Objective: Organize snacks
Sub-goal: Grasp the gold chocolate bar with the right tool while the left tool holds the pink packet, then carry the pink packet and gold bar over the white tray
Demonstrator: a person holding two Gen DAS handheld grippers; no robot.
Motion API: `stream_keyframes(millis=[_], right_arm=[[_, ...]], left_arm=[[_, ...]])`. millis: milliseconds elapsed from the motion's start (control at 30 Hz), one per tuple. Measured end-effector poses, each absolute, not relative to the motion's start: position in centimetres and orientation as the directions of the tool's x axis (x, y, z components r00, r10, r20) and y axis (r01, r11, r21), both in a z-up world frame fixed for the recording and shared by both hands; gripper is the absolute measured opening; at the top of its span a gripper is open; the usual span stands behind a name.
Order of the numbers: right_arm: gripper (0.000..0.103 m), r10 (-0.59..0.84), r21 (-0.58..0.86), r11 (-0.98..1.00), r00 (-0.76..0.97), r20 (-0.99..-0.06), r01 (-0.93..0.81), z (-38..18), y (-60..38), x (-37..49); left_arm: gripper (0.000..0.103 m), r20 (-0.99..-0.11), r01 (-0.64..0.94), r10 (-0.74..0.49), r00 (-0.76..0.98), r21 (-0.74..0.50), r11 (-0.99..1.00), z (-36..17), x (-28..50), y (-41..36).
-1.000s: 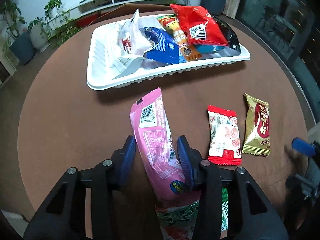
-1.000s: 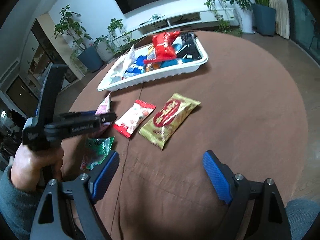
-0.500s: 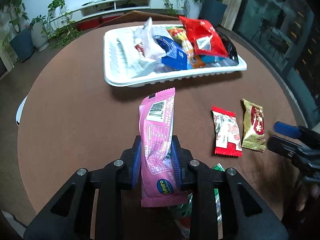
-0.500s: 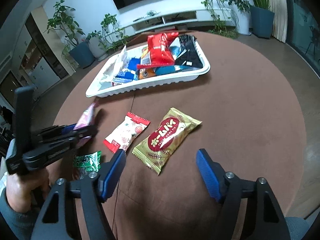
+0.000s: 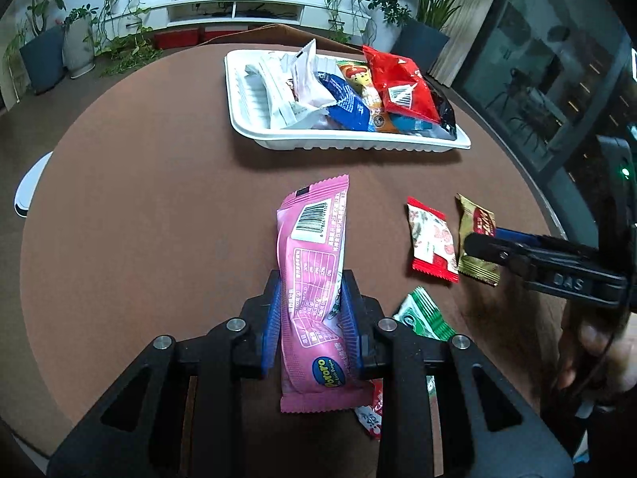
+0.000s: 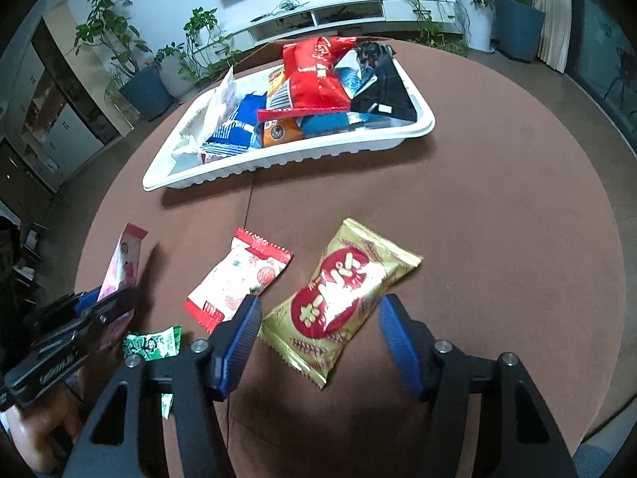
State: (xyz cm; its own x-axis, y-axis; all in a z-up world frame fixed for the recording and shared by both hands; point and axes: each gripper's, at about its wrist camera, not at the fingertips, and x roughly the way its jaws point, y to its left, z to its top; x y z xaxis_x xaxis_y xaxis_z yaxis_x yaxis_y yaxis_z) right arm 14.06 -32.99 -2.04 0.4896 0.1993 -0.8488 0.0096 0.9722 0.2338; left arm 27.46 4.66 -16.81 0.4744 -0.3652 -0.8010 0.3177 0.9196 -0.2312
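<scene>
My left gripper (image 5: 312,279) is shut on a long pink snack packet (image 5: 314,239), held barcode side up a little above the brown round table (image 5: 139,239). In the right wrist view the right gripper (image 6: 320,302) straddles the near half of a gold packet with a red oval (image 6: 342,290). Its jaws are closing, and the blue pads stand just beside the packet's edges without pressing on it. The white tray (image 5: 358,144) at the far side holds several snack bags.
A red-and-white packet (image 6: 243,275) lies just left of the gold one. A small green packet (image 6: 153,344) lies near the front edge, under the left gripper (image 6: 99,306). Potted plants and a white TV shelf stand beyond the table.
The left gripper closed on the pink packet and carried it up off the table. The right gripper moved forward over the gold packet and its jaws narrowed.
</scene>
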Motion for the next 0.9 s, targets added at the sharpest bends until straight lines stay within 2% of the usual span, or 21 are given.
stream_keyframes(millis=[300, 467, 533, 900], right_arm=[[0.056, 0.056, 0.018, 0.997, 0.487, -0.871, -0.081, -2.3, -30.6, 14.5], [0.046, 0.075, 0.021, 0.993, 0.478, -0.875, -0.119, -2.2, -30.6, 13.9], [0.038, 0.079, 0.024, 0.992, 0.472, -0.878, -0.123, -1.9, -30.9, 13.8], [0.033, 0.122, 0.072, 0.99, 0.467, -0.876, -0.124, -1.6, -32.3, 12.7]], left_arm=[[0.026, -0.791, 0.311, -0.382, 0.479, -0.254, 0.916, -16.7, 27.0, 4.7], [0.025, -0.792, 0.307, -0.384, 0.475, -0.26, 0.915, -16.8, 26.9, 4.8], [0.025, -0.791, 0.307, -0.386, 0.474, -0.263, 0.915, -16.9, 27.1, 4.8], [0.025, -0.787, 0.301, -0.406, 0.465, -0.291, 0.908, -16.9, 27.2, 4.9]])
